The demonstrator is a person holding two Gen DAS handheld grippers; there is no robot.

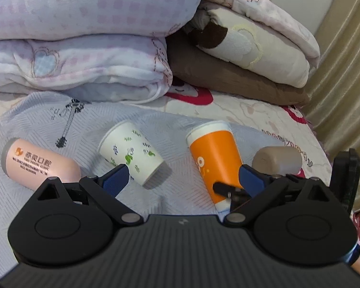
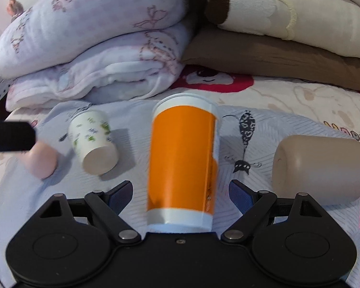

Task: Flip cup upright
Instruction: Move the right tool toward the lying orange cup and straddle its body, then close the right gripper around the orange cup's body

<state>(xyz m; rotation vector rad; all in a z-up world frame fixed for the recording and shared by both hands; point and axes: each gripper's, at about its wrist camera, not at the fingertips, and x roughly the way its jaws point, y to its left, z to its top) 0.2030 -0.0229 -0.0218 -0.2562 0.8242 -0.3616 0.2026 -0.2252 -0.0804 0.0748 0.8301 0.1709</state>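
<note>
Orange paper cup [image 2: 183, 165] lies on its side on the bed between the spread, empty fingers [image 2: 122, 192] of the right gripper [image 2: 181, 192], base nearest; likely light, crushable, slick, so pinch mid-wall gently; left gripper [image 1: 182, 177] also open, empty.

Both cameras look forward and slightly down over their own tools across the bed [image 1: 252, 110] toward far folded blankets [image 2: 96, 48]. The right view sits close behind the orange cup [image 2: 182, 165]; the left view, farther left, shares all four cups.
</note>
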